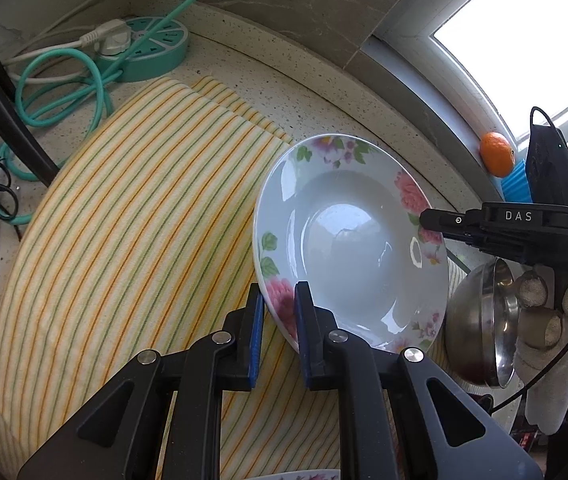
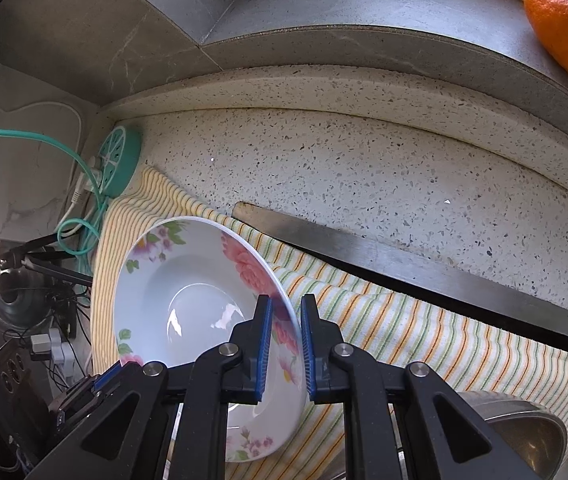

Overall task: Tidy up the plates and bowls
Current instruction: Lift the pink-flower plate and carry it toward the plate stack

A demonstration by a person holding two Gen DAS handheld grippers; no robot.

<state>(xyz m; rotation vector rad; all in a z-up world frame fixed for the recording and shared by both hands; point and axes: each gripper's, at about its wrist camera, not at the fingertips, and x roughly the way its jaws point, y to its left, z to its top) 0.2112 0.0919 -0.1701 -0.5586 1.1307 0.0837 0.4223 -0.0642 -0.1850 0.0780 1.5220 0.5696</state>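
Left gripper (image 1: 279,300): clamped on the near rim of the floral plate (image 1: 348,240), blue pads squeezing the edge from both sides, right over a pink flower.
Right gripper (image 2: 286,310): same deal on the opposite rim, pads pinched onto the plate's edge; in the left view it shows as a black body marked DAS reaching in from the right.
Floral plate: white, deep well, pink and purple flowers round the rim. Held tilted between the two grippers, above the striped cloth (image 1: 132,216). Can't really tell if its low edge touches the cloth or not.
Gloved hand (image 1: 556,320): wrapped around the right gripper's handle.
Steel bowl (image 1: 484,328): sitting tipped on its side just right of the plate, close to that hand.
Striped cloth: yellow, green and orange lines, spread over the speckled tabletop (image 2: 364,168).
Power strip (image 1: 144,48): round teal one at the back corner, white plug in it, teal cable looped beside it.
Orange (image 1: 497,154): up on the window ledge, well apart from the dishes.
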